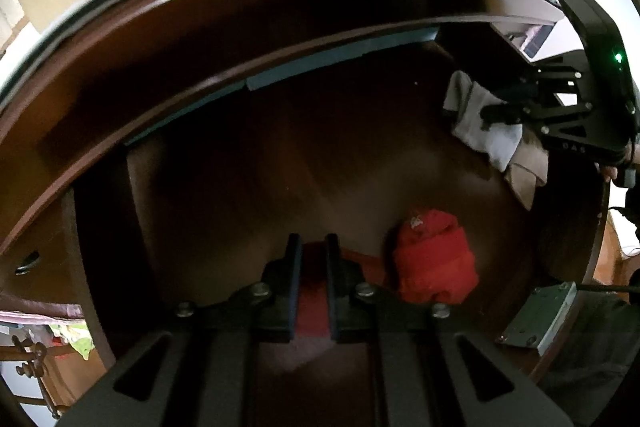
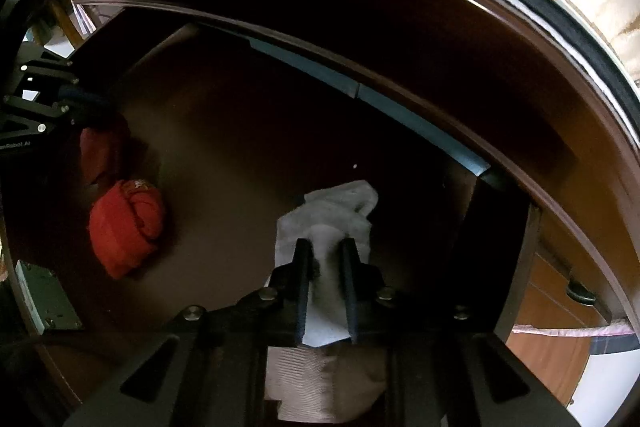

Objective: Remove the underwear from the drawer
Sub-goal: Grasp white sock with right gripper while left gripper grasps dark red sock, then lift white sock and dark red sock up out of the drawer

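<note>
Both grippers reach into an open dark wooden drawer (image 1: 280, 155). My left gripper (image 1: 314, 247) is shut on a dark red piece of underwear (image 1: 314, 307) near the drawer's front. A rolled bright red garment (image 1: 434, 259) lies just to its right, loose on the drawer floor; it also shows in the right wrist view (image 2: 128, 227). My right gripper (image 2: 326, 251) is shut on a white garment (image 2: 332, 211) that bunches between the fingers. The right gripper also shows at the far right of the left wrist view (image 1: 504, 111), with the white garment (image 1: 480, 131) under it.
A beige ribbed cloth (image 2: 320, 379) lies under the white garment near the drawer's right side. The desk top's edge (image 1: 280, 11) overhangs the drawer's back. A metal lock plate (image 1: 540, 319) sits on the drawer front. A lower drawer knob (image 2: 580, 293) shows at right.
</note>
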Motion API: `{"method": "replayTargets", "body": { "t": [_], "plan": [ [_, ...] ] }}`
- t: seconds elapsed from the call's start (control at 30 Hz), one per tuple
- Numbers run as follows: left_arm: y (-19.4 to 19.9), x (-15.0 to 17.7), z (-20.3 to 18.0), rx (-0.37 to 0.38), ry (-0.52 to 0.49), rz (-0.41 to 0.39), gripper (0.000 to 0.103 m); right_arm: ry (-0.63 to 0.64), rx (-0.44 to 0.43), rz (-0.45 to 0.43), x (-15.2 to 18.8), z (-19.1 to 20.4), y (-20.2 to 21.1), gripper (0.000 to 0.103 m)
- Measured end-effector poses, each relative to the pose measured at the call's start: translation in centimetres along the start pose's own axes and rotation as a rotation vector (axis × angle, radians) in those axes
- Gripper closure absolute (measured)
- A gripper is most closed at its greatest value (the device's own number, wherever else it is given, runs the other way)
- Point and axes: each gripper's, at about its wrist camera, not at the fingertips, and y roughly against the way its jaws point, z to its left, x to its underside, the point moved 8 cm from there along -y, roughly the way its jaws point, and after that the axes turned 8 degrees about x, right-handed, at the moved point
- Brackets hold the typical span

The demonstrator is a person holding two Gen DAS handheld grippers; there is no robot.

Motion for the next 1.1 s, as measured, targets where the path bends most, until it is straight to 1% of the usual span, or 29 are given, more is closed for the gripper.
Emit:
{"method": "replayTargets", "body": {
  "t": [0.1,0.3,0.4,0.43,0.47,0.5,0.63,0.8,0.87,0.9,0.93,1.0,1.07,1.1],
  "plan": [
    [1.7,0.1,1.1,-0.002,-0.004,-0.025,0.096,0.001,0.000,-0.009,0.0,-0.2,0.6,0.088],
    [3.0,0.0,1.8,-0.005,0.003,-0.074,0.097,-0.004,-0.013,-0.035,0.1,-0.4,1.6,0.091],
    [3.3,-0.3,1.5,-0.012,-0.009,-0.101,0.097,0.001,-0.014,-0.040,0.1,-0.4,1.9,0.092],
    [3.3,-0.4,1.4,-0.015,-0.013,-0.109,0.098,0.004,-0.016,-0.042,0.3,-0.7,1.4,0.093],
    [3.4,-0.5,1.3,-0.019,-0.015,-0.117,0.099,0.006,-0.017,-0.042,0.4,-0.4,1.6,0.093],
    [3.5,-0.5,1.3,-0.019,-0.016,-0.123,0.102,0.007,-0.014,-0.047,0.2,-0.3,1.8,0.094],
    [4.4,-0.5,1.5,-0.018,-0.007,-0.172,0.102,0.002,-0.019,-0.089,0.0,-0.1,3.1,0.095],
    [4.6,-0.1,1.2,-0.035,-0.013,-0.206,0.102,0.017,-0.024,-0.120,-0.2,0.0,4.3,0.095],
    [4.5,0.0,1.1,-0.031,-0.019,-0.210,0.102,0.022,-0.032,-0.134,-0.3,0.2,4.7,0.095],
    [4.3,0.1,0.9,-0.021,-0.027,-0.199,0.102,0.024,-0.035,-0.136,-0.2,0.3,4.8,0.095],
    [3.3,-0.1,0.4,-0.024,-0.032,-0.192,0.102,0.025,-0.034,-0.135,-0.2,0.4,4.8,0.095],
    [2.9,-0.1,0.4,-0.036,-0.034,-0.174,0.101,0.025,-0.031,-0.136,-0.2,0.4,4.9,0.095],
    [2.3,-0.1,0.2,-0.040,-0.041,-0.147,0.099,0.025,-0.031,-0.141,-0.3,0.6,5.0,0.095],
    [2.0,0.0,0.1,-0.039,-0.046,-0.131,0.095,0.027,-0.031,-0.141,-0.3,0.6,5.0,0.095]
  ]
}}
